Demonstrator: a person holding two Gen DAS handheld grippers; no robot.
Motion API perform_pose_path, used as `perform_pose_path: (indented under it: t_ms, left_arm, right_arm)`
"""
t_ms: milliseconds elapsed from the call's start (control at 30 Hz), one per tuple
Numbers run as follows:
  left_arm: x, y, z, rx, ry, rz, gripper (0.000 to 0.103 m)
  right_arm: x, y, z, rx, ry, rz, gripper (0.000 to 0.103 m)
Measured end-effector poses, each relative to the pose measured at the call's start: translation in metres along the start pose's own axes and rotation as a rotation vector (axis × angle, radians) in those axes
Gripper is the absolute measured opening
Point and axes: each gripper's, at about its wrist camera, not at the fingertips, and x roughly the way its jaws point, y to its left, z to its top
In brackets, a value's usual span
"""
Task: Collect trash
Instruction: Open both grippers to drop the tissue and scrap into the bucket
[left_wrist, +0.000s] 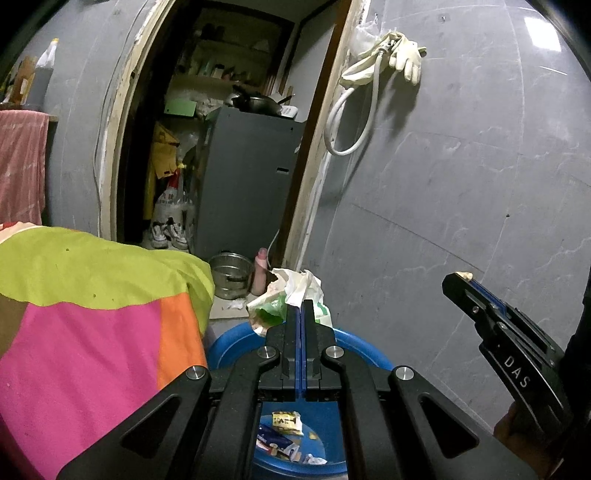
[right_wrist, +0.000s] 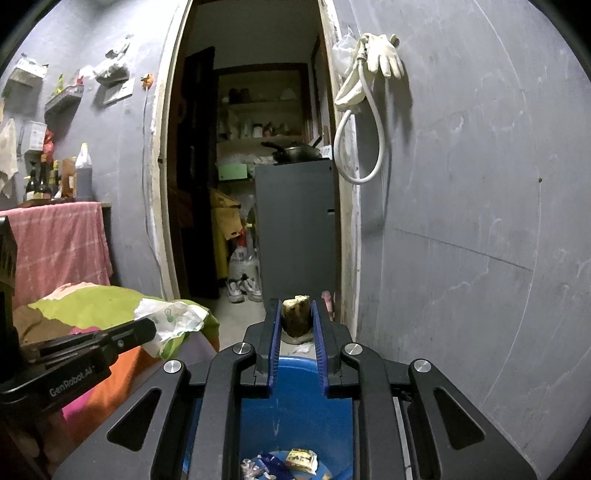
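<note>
Our left gripper (left_wrist: 302, 308) is clamped on a crumpled white-and-green plastic bag (left_wrist: 295, 291) at its fingertips, above the blue bin (left_wrist: 236, 343). Our right gripper (right_wrist: 298, 314) pinches a brownish food scrap (right_wrist: 295, 314) over that bin, wrappers (right_wrist: 301, 459) lying below.

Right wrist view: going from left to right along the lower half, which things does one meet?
Left gripper holding a crumpled plastic bag → right gripper clamping a brownish scrap, above the blue bin → grey wall.
</note>
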Motion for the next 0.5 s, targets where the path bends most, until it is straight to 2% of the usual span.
perform_pose_path:
  t_ms: [367, 500]
  left_arm:
    - [0.009, 0.008, -0.001, -0.025, 0.044, 0.009, 0.0]
    - [0.011, 0.009, -0.002, -0.026, 0.056, 0.009, 0.0]
  right_arm:
    - [0.008, -0.006, -0.002, 0.022, 0.035, 0.001, 0.016]
    - [0.01, -0.007, -0.002, 0.032, 0.043, 0.006, 0.029]
